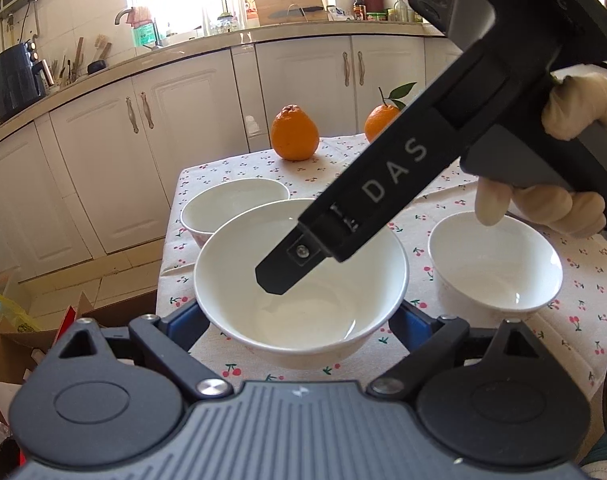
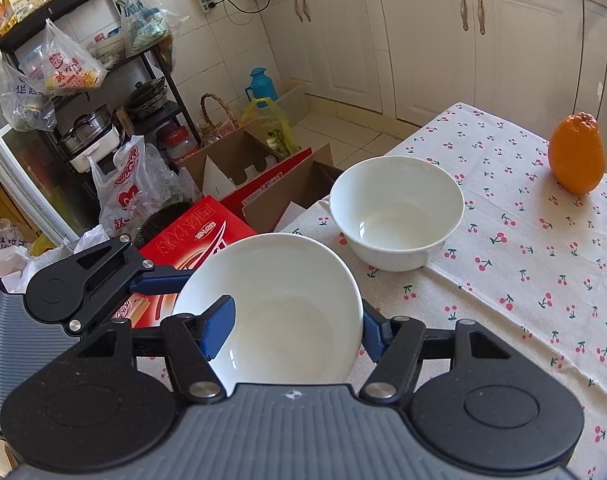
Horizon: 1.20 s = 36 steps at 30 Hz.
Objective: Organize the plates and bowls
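One glazed white held bowl [image 1: 299,280] sits nearest, lifted off the tablecloth [image 2: 523,280] at the table's near corner. Left gripper [image 1: 299,316] straddles it wide, with blue pads [image 1: 185,320] against the outer wall on both sides. Right gripper [image 2: 295,326] is closed down on the wall, one finger inside and one outside.

Handling: likely ceramic, so stiff, fairly heavy, chips if knocked, and the glaze is slick. Best hold looks to be the rim or wall, clamped firmly. Keep it level and set it down gently when nesting.

Just beyond the held bowl stands a second bowl [image 1: 235,200] near the table edge. To the held bowl's right is a third bowl [image 1: 495,264]. Farther behind it are two oranges [image 1: 293,132], well apart from it.

Hard to see:
- The held bowl's foot and underside are hidden.
- Left pad contact is masked by the rim.
- The right gripper's far finger is blocked in the left wrist view.
- A gloved hand [image 1: 575,120] overlaps the third bowl's rim.
- No plates are in view.
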### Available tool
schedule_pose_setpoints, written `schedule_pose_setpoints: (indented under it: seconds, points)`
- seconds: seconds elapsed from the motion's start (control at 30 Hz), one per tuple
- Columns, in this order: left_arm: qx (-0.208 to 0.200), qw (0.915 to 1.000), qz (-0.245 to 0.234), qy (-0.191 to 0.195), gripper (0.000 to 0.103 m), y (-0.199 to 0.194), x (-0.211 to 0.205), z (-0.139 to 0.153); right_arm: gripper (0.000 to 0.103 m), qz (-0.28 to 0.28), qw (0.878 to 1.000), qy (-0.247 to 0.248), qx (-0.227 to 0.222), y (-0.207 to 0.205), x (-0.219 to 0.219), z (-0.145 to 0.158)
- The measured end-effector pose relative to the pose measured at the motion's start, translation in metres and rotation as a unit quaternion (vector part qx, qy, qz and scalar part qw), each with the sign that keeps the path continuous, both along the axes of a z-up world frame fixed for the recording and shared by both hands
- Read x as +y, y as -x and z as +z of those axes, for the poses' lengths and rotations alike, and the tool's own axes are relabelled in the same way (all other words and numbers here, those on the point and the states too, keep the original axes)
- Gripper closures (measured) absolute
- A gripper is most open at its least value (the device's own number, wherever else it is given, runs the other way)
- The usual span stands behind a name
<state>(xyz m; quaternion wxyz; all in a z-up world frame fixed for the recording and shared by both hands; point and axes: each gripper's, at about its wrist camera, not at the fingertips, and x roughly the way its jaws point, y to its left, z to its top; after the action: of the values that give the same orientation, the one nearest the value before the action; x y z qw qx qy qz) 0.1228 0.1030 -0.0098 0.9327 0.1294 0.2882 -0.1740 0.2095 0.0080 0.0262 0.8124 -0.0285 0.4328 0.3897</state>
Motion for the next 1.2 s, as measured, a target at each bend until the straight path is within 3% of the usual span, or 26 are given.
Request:
schedule_pose_setpoints:
  seconds: [0.7, 1.2]
  points:
    - [-0.004, 0.9985, -0.054, -0.007, 0.008, 0.043, -0.043, 0.027, 0.033, -0.034, 0.999, 0.0, -0.009, 0.056, -0.055, 0.023]
    - [-0.005, 0.9942, -0.107, 0.011, 0.008, 0.039, -0.084, 0.024, 0.033, -0.101, 0.995, 0.01, -0.022, 0.071, -0.109, 0.025]
